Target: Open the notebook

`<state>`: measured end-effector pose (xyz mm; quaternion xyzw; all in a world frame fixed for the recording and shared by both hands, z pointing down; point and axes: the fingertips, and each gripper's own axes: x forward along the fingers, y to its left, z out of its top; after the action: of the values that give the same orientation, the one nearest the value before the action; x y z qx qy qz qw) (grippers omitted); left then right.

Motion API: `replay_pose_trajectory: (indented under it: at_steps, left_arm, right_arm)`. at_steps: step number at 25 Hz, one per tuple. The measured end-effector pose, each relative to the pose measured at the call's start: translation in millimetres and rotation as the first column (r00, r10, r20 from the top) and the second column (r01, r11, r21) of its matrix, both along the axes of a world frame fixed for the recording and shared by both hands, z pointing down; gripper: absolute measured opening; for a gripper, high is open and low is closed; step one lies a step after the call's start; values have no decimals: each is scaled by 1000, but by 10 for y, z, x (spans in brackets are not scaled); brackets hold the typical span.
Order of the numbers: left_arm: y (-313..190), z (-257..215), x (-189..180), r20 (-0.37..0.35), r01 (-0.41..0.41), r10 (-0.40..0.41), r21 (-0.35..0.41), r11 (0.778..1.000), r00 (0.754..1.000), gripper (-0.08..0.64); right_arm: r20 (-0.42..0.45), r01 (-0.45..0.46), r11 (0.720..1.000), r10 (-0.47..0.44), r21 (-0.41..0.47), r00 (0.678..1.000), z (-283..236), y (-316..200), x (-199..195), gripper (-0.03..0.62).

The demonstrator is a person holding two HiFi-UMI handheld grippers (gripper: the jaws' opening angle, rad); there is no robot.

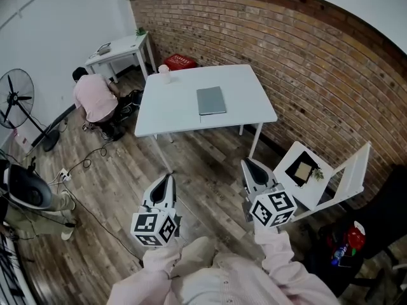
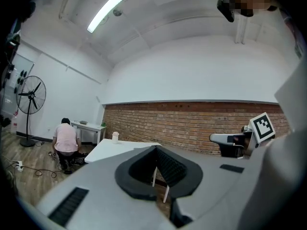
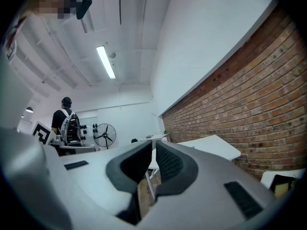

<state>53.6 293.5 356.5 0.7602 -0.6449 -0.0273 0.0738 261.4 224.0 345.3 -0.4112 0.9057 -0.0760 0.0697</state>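
The task appears to be at its approach stage: the notebook point(image 1: 211, 100) lies closed and flat near the middle of the white table point(image 1: 166, 116). It is well apart from the left gripper point(image 1: 166, 180) and the right gripper point(image 1: 249, 165), whose jaws are pressed together with nothing between them. The next move likely calls for bringing both up to the table, parting one pair of jaws and catching the cover's free edge. Only the head view shows the notebook, since both gripper views see the tabletop edge-on, while the right gripper view alone shows a standing person with a backpack point(image 3: 67, 121).
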Motion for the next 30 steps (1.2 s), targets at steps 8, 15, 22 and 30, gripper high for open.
replay_pose_trajectory:
  at_steps: [8, 15, 22, 30]
  left_arm:
    - [-148, 115, -55, -11, 2, -2, -28, 1000, 1000, -8]
    - [-496, 240, -301, -21, 13, -15, -52, 999, 1000, -8]
    - [-1111, 358, -493, -42, -13, 10, -83, 996, 999, -8]
    - [-1760, 467, -730, -69, -42, 34, -120, 992, 997, -8]
  right_arm:
    - [-6, -14, 999, 13, -38, 1000, 138, -208, -40, 43]
    - [-6, -24, 997, 23, -67, 1000, 288, -581, -279, 92]
    - [-26, -32, 993, 29, -110, 999, 430, -1142, -534, 98]
    - [-37, -57, 985, 52, -165, 998, 560, -1730, -776, 140]
